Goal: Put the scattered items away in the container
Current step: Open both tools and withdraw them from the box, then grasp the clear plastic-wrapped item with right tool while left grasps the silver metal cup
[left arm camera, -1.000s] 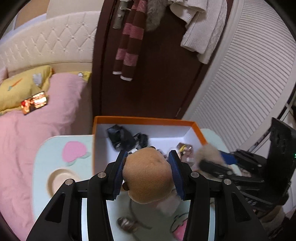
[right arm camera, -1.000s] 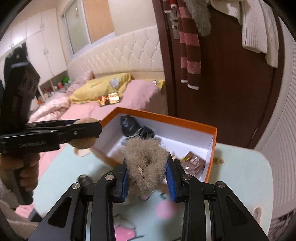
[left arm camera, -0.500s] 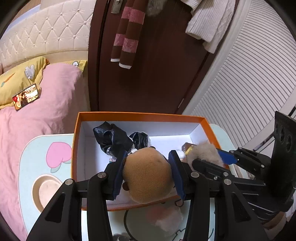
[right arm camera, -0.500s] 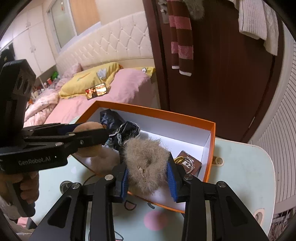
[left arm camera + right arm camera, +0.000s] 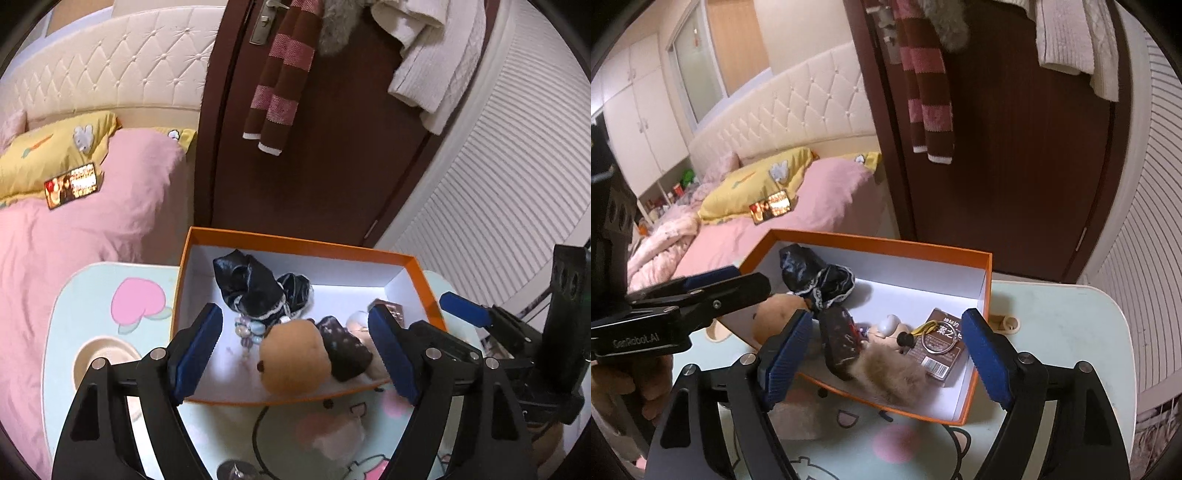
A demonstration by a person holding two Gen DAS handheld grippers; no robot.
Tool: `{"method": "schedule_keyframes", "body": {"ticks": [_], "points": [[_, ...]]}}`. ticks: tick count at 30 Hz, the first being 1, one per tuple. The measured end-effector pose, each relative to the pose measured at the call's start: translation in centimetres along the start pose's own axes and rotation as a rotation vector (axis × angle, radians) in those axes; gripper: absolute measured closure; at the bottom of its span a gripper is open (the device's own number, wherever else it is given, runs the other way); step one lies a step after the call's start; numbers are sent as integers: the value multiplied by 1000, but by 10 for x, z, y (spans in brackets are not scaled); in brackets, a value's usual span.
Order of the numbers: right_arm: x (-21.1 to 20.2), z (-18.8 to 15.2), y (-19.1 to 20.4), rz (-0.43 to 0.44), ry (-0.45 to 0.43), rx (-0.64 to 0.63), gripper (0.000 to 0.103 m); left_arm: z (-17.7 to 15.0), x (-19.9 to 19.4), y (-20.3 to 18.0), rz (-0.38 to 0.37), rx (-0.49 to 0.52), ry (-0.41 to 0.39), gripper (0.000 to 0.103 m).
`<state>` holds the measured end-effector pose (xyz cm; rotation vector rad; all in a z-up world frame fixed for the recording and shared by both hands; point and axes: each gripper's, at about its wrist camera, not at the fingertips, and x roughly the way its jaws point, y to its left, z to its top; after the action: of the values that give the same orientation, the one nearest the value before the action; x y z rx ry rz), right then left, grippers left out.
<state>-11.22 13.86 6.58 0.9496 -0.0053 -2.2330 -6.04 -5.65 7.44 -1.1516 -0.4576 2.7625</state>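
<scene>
Both tools, the left tool [image 5: 295,343] and right tool [image 5: 886,354], are now gaping open, the tan plush [image 5: 293,360] and furry pompom [image 5: 894,376] freshly dropped, lying lower-center inside the orange box [image 5: 295,242], so 2 more items are tidied.

Orange cardboard box [image 5: 295,242] with white inside; tan round plush ball [image 5: 293,360]; beige fur pompom [image 5: 894,376]; glossy black fabric bow [image 5: 255,284]; pale mint bench [image 5: 92,291] with pink hearts.

Striped scarf [image 5: 280,85] hangs on brown door [image 5: 332,155].
</scene>
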Motion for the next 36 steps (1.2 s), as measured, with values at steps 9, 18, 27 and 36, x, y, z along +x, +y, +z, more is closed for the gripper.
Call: {"method": "schedule_keyframes", "body": {"ticks": [9, 18, 27, 36], "points": [[-34, -24, 23, 56, -24, -57, 16, -21, -55, 7, -49, -56, -87, 22], [-31, -87, 40, -31, 116, -82, 13, -98, -64, 40, 128, -74, 76, 22], [-6, -116, 33, -132, 257, -58, 10, -136, -51, 40, 301, -17, 114, 21], [-7, -120, 33, -151, 221, -94, 0, -145, -36, 29, 370, 100, 114, 0]]}}
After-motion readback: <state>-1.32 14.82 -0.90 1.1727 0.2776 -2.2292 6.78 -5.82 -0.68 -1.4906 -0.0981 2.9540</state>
